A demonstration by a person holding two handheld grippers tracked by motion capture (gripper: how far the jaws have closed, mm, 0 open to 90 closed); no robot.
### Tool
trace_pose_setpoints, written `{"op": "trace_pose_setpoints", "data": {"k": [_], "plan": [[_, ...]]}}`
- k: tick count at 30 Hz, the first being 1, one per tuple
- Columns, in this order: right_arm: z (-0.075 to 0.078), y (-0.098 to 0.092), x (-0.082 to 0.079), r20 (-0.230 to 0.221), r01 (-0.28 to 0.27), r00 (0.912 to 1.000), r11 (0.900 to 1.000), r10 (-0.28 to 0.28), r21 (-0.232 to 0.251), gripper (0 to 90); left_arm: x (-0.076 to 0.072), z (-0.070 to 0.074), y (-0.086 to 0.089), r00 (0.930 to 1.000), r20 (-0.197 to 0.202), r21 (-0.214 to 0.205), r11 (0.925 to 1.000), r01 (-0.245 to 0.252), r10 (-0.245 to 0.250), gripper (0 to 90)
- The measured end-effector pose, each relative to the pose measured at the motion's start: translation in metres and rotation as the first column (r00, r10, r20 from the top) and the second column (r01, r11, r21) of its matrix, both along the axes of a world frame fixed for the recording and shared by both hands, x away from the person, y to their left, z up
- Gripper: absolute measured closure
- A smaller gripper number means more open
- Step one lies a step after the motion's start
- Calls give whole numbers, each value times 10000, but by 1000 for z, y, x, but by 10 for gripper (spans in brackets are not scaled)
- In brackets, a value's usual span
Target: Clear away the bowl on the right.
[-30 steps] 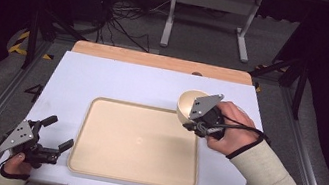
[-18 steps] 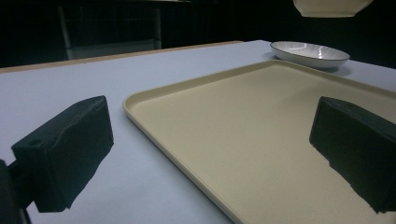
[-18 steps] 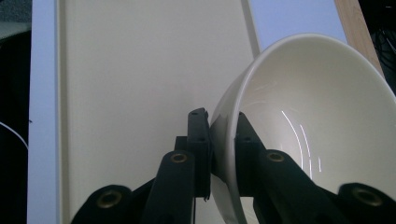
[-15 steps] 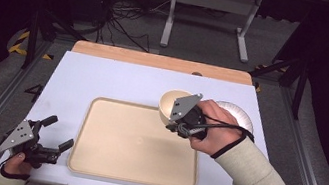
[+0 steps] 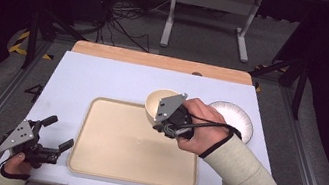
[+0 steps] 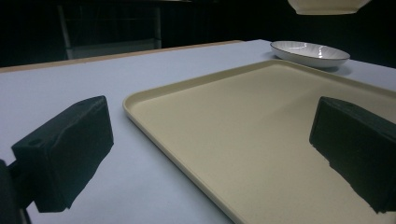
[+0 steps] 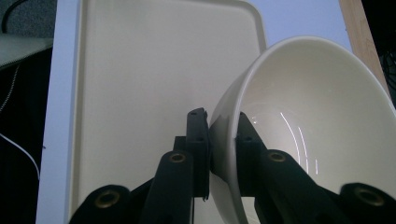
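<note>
The bowl (image 7: 308, 130) is pinched by its rim in the right gripper (image 7: 223, 140) above the tray (image 5: 105, 163); slippage may be caused by this thin, one-sided hold.

Dark room, grey floor (image 5: 212, 39), perhaps cables (image 5: 124, 20) behind.

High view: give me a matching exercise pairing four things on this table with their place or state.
1. cream ceramic bowl
2. beige rectangular plastic tray
3. white round plate
4. left hand-held gripper

a. open, beside the tray's left edge
b. flat in the middle of the white table top
c. clamped by its rim in the right hand-held gripper
d. on the table, right of the tray

Pairs: 1-c, 2-b, 3-d, 4-a
</note>
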State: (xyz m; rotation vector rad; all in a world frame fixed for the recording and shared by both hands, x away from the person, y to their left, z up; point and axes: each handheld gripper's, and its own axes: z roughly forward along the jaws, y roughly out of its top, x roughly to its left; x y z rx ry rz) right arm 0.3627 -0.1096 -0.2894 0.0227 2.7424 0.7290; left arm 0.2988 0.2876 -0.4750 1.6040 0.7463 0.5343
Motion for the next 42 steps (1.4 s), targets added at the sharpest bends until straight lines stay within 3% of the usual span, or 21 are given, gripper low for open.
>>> {"op": "trace_pose_setpoints", "data": {"k": [16, 42], "plan": [[-13, 26, 0, -188, -431, 9989, 9990, 433, 84, 804, 0, 0, 0, 10000, 3, -33, 10000, -9, 9, 2], [-64, 52, 4, -908, -805, 9927, 9968, 799, -29, 799, 0, 0, 0, 10000, -9, 5, 10000, 25, -25, 2]]}}
